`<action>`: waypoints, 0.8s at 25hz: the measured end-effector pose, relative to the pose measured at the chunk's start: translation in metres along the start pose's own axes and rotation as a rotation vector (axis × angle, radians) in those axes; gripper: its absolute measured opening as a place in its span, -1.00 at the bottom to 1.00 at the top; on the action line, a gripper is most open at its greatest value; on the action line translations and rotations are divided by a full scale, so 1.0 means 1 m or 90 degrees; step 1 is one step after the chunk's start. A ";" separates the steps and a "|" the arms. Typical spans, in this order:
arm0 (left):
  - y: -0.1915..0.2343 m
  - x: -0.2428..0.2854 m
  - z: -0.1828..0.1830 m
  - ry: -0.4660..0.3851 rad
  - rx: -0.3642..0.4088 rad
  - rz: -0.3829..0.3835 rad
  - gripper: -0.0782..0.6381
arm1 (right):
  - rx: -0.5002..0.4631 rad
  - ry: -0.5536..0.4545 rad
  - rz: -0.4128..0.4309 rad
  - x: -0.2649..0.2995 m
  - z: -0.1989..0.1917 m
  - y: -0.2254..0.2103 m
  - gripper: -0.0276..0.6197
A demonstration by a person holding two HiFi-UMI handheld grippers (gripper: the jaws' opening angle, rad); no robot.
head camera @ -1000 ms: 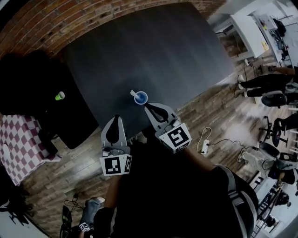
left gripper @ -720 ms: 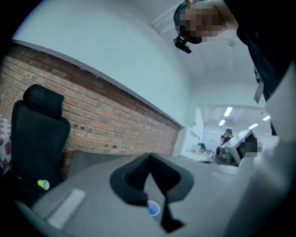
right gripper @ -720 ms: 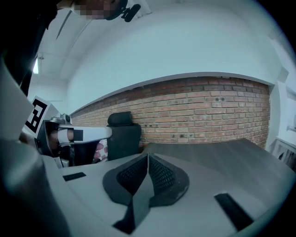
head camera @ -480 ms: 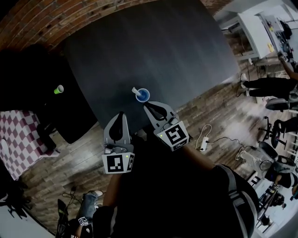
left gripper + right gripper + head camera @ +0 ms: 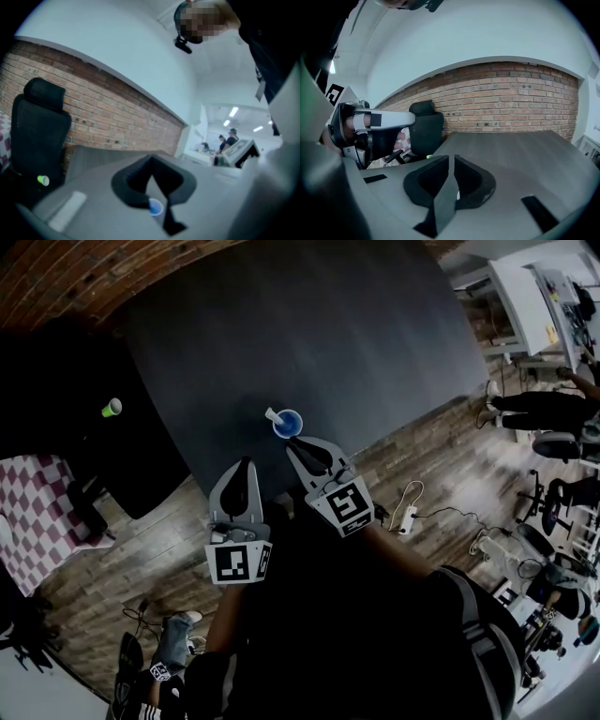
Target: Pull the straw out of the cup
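A small blue cup (image 5: pixel 287 424) stands on the dark table (image 5: pixel 319 324) near its front edge. A white straw (image 5: pixel 273 414) leans out of it to the left. My right gripper (image 5: pixel 292 442) points at the cup from just below it, jaws together, with nothing in them. My left gripper (image 5: pixel 246 463) hangs lower left of the cup over the table edge, also shut and empty. In the left gripper view the cup (image 5: pixel 155 206) shows behind the closed jaws (image 5: pixel 151 158). The right gripper view shows its jaws (image 5: pixel 451 158) nearly touching and my left gripper at the left.
A green cup (image 5: pixel 112 408) sits on dark furniture at the left, beside a black office chair (image 5: pixel 40 126). A checked cloth (image 5: pixel 37 512) lies further left. A power strip with cable (image 5: pixel 408 518) lies on the wooden floor. People stand at the right (image 5: pixel 534 409).
The head view has drifted, so the cup sits a little higher in frame. Both grippers keep about the same place below the cup, both still shut.
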State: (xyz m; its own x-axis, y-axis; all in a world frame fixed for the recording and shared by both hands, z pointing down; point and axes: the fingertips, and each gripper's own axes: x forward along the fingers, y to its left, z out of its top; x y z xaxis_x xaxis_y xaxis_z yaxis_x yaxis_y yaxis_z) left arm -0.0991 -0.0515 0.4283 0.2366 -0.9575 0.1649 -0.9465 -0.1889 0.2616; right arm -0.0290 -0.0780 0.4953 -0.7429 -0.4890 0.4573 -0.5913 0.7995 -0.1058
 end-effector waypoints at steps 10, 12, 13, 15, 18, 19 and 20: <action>0.005 0.008 -0.008 0.010 -0.013 0.011 -0.76 | 0.003 0.041 -0.003 0.018 -0.022 -0.013 -0.88; 0.008 0.009 -0.009 0.011 -0.015 0.018 -0.77 | 0.004 0.047 -0.001 0.021 -0.025 -0.014 -0.88; 0.010 0.010 -0.009 0.012 -0.017 0.022 -0.76 | 0.005 0.050 0.000 0.022 -0.026 -0.015 -0.87; 0.013 0.010 -0.009 0.013 -0.019 0.029 -0.76 | 0.006 0.055 0.003 0.025 -0.029 -0.014 -0.87; 0.022 0.008 -0.009 0.012 -0.023 0.036 -0.76 | 0.005 0.066 0.007 0.033 -0.033 -0.011 -0.85; 0.025 0.008 -0.009 0.013 -0.024 0.038 -0.76 | 0.005 0.071 0.010 0.036 -0.035 -0.009 -0.84; 0.027 0.007 -0.010 0.014 -0.026 0.041 -0.77 | 0.006 0.075 0.013 0.038 -0.037 -0.007 -0.82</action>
State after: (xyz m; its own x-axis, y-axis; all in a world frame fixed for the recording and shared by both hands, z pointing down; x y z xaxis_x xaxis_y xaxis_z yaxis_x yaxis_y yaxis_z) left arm -0.1211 -0.0611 0.4464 0.1802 -0.9622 0.2042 -0.9506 -0.1170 0.2874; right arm -0.0415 -0.0897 0.5460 -0.7128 -0.4278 0.5558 -0.5798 0.8052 -0.1240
